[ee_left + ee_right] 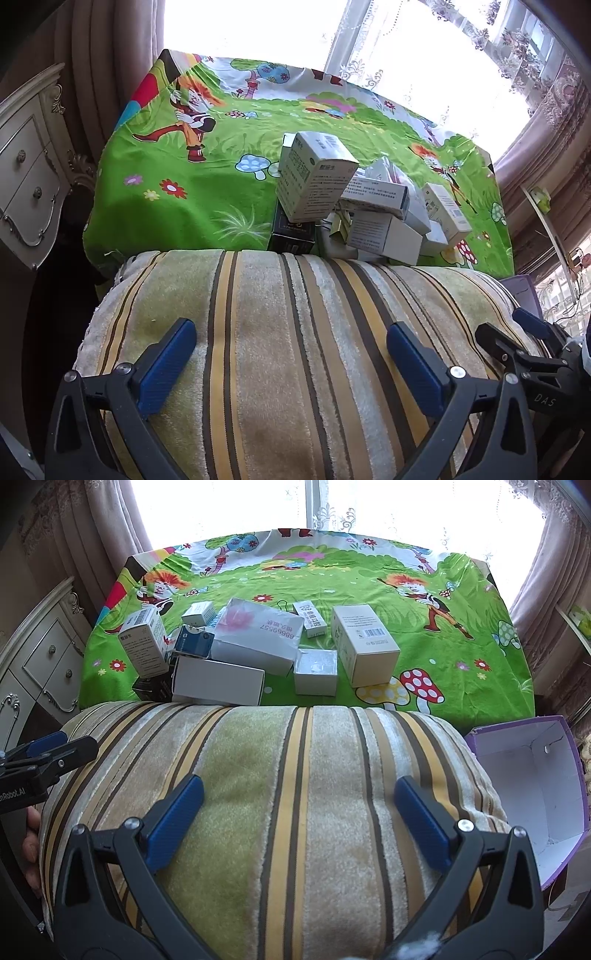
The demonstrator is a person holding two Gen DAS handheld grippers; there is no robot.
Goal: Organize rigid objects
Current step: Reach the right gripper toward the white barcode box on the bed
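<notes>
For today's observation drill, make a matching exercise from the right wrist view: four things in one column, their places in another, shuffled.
Things:
1. purple box
2. barcode box
3. striped blanket
4. dresser

Places:
A. far left, beside the table
B. right, on the green cloth
C. under both open grippers
D. far right, off the table

Pairs: 1-D, 2-B, 3-C, 4-A
</notes>
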